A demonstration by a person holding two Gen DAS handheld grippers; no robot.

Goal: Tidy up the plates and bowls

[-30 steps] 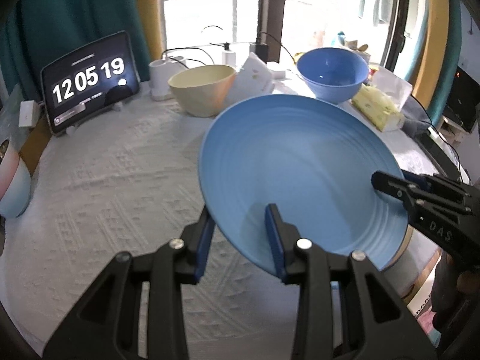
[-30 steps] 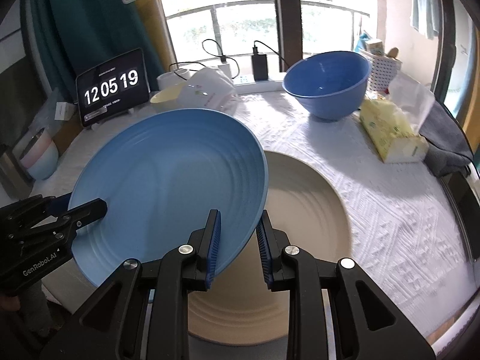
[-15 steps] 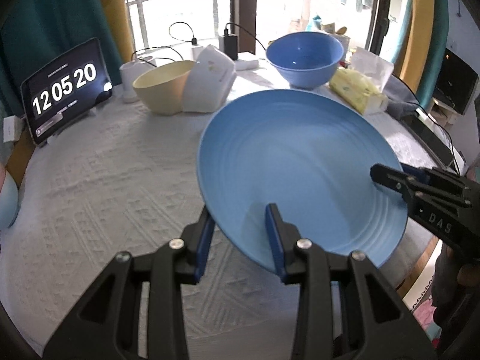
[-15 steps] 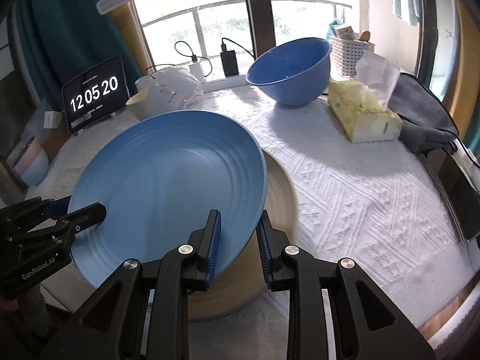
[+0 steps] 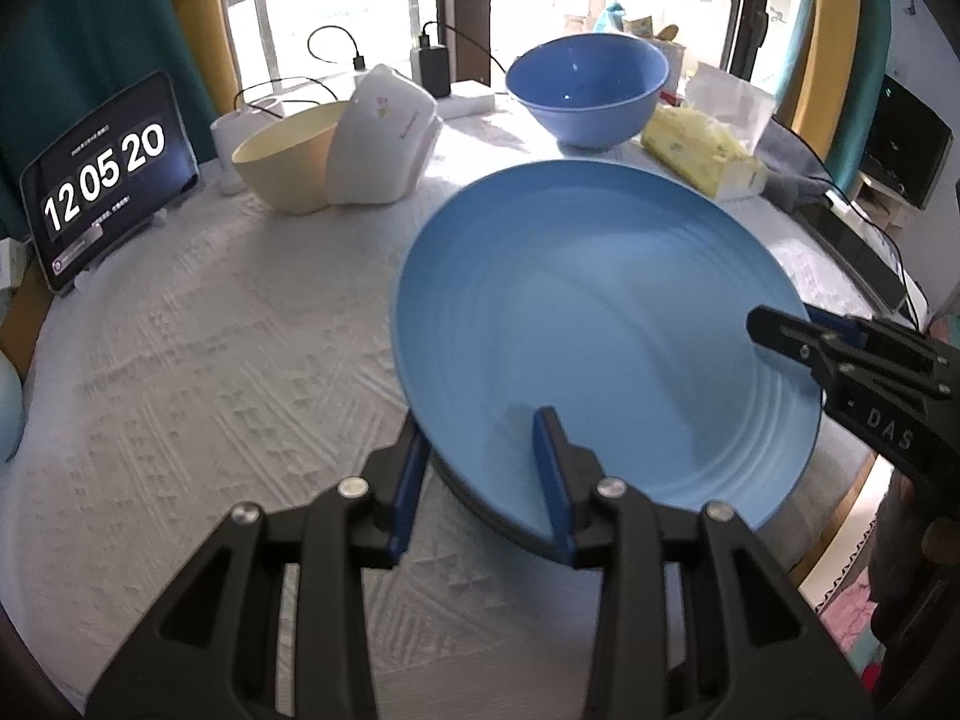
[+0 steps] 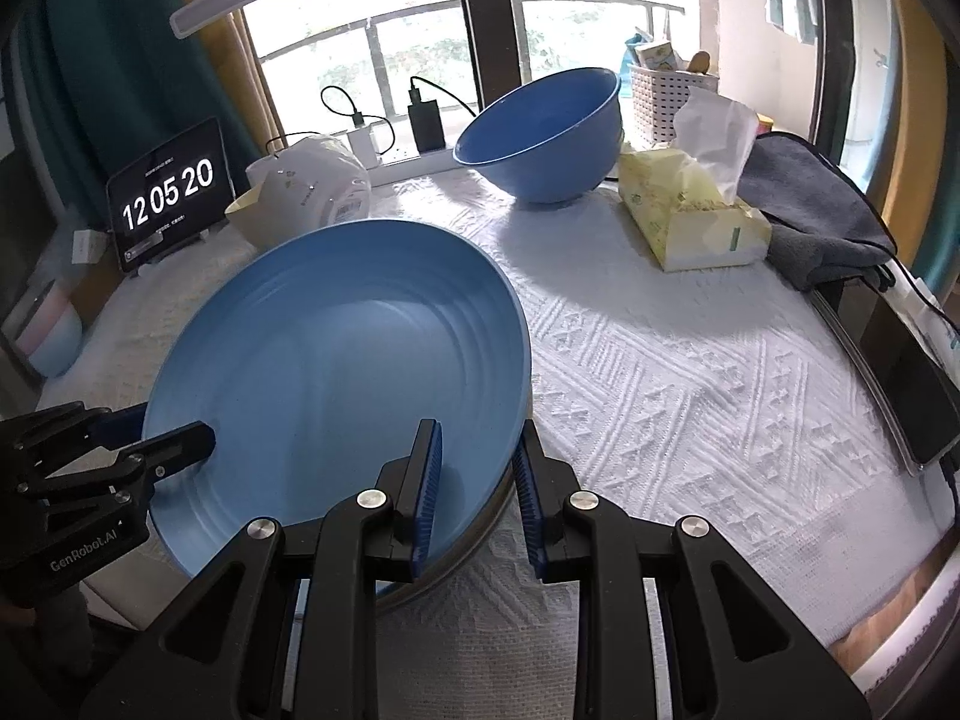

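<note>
A large blue plate (image 5: 600,330) is held by both grippers at opposite rims. My left gripper (image 5: 480,468) is shut on its near-left rim; my right gripper (image 6: 477,480) is shut on its right rim. The plate (image 6: 336,372) sits low over a beige plate (image 6: 474,540), of which only an edge shows beneath it. A blue bowl (image 5: 585,87) and a cream bowl (image 5: 285,159) stand at the back of the table.
A white pouch (image 5: 381,135) leans on the cream bowl. A clock tablet (image 5: 105,177) stands back left. A yellow tissue pack (image 6: 690,216), a grey cloth (image 6: 810,210) and a phone (image 6: 918,396) lie on the right. A white textured tablecloth (image 5: 210,360) covers the table.
Both grippers have lowered the blue plate down onto the beige plate, which is now almost fully covered. Both grips are unchanged.
</note>
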